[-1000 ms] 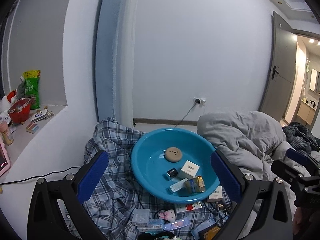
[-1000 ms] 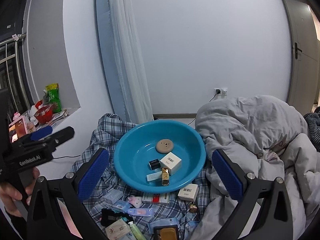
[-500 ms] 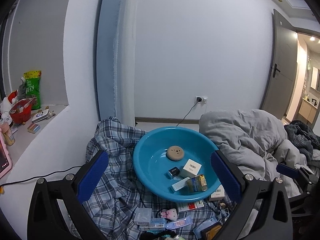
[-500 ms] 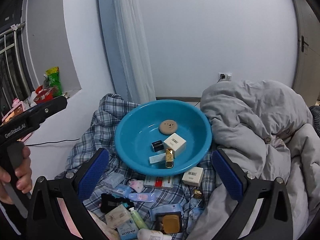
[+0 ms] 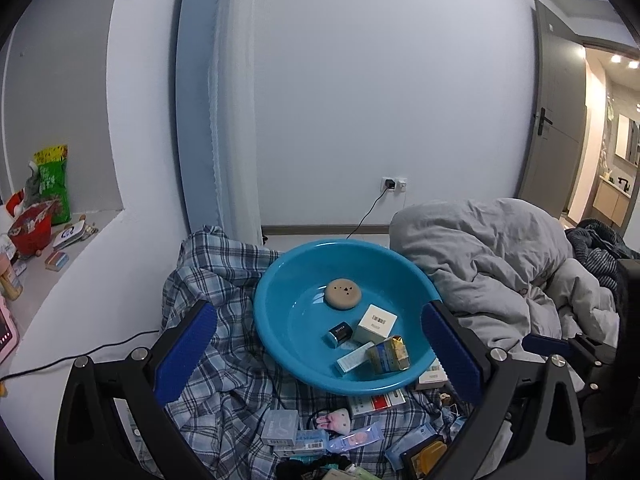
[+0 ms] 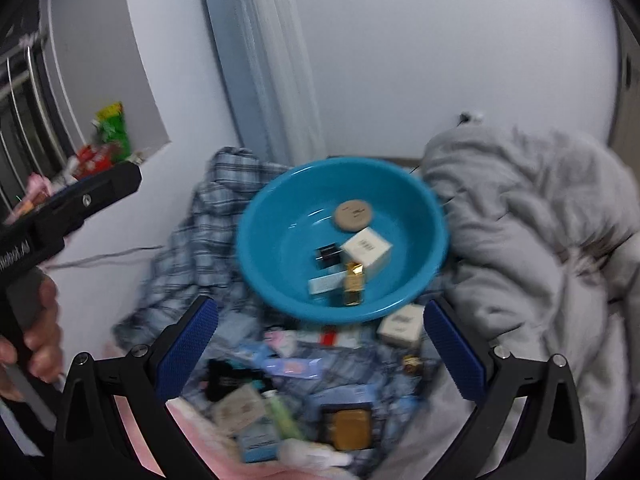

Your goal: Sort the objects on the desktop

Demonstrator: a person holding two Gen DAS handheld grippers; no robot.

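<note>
Room: we see a white wall [image 5: 380, 100], a grey door [image 5: 556, 120] at the right and a curtain [image 5: 236, 120].
Surface: a checked cloth [image 5: 224, 360] beside a grey duvet [image 5: 500, 272].
Basin: one blue basin [image 5: 280, 300] on the cloth's far middle.
Inside it: five things, a round tan disc [image 5: 343, 294], a white box [image 5: 375, 323], a small black box [image 5: 340, 333], a pale flat box [image 5: 354, 357] and a gold packet [image 5: 388, 355].
Loose things: a blurred heap at the cloth's near edge, which we cannot count.
Left gripper [image 5: 320, 354]: spread wide, empty.
Right gripper [image 6: 320, 348]: spread wide, empty.
Change: our right view has tipped down and blurred since a second ago; the left barely moved.
</note>
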